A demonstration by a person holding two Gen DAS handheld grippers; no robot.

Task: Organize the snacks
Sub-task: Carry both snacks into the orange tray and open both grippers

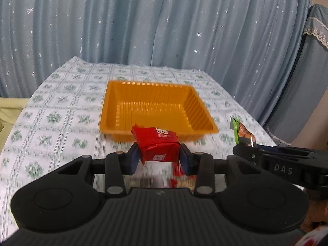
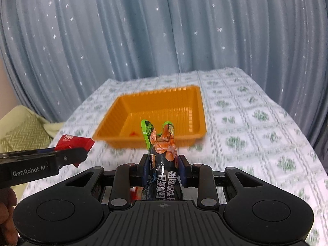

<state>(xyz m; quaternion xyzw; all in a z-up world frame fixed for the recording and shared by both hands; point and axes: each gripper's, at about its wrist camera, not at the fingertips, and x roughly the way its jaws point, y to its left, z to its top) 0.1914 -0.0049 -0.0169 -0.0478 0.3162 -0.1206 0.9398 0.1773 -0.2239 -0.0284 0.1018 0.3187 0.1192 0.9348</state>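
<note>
Left gripper (image 1: 160,155): we're clamped across the sides of a red snack packet (image 1: 158,146), pads flat on both faces. Right gripper (image 2: 163,168): clamped on a dark sausage snack pack (image 2: 163,160), its crumpled green-edged top sticking up past the fingertips.

Both are held clear of the patterned tablecloth (image 1: 61,110), pointing down toward the orange tray (image 1: 155,110), which sits mid-table, nearer the far edge by the curtain (image 1: 143,20). Our read: gripping mid-body keeps each packet steady for a straight drop into the tray, 2 items in 1 pass.

View differences: the left wrist view shows the tray floor bare as far as we can see; the right wrist view shows a small red speck on the tray's (image 2: 151,119) floor, can't tell what. Each view catches the other gripper at its edge, so the 2 hands are side by side at the tray's near edge.
</note>
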